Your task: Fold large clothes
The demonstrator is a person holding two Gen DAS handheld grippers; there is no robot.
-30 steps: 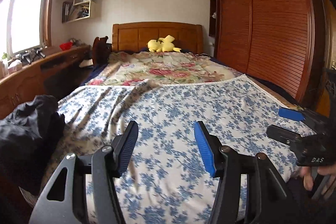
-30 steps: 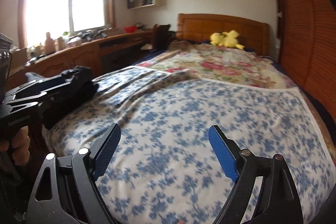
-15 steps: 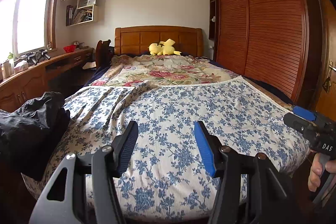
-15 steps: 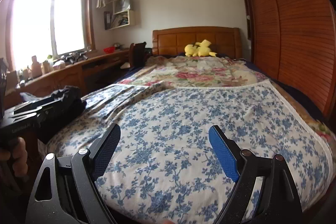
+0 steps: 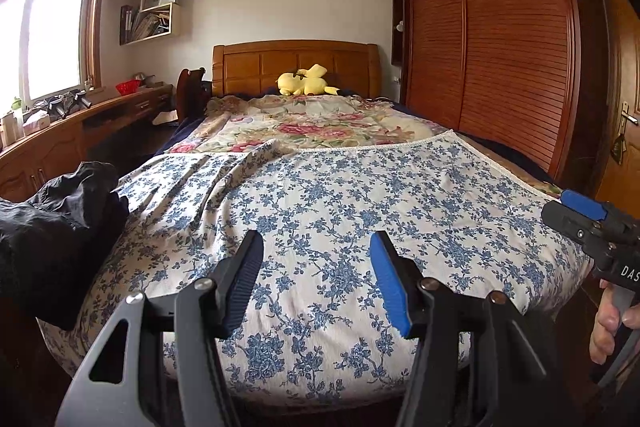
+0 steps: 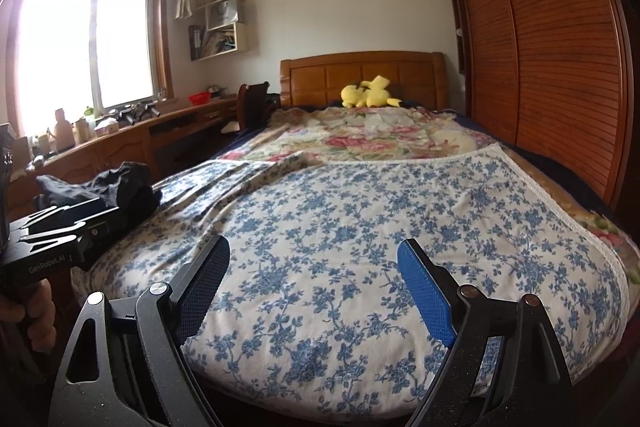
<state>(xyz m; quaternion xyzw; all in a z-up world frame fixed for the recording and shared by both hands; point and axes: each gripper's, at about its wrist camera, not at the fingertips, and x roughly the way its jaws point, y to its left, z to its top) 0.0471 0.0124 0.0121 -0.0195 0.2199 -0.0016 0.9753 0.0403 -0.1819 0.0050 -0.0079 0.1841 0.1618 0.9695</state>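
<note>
Ahead | blue-flowered cloth flat on bed | left gripper above near edge, clear

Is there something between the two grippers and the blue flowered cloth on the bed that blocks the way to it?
Nothing visible does. The left gripper and right gripper hang open, facing the blue flowered cloth. The black clothes lie off to its left side.

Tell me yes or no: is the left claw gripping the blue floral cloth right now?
No. In the left wrist view the left claw stands open above the blue floral cloth, with nothing between its pads.
</note>
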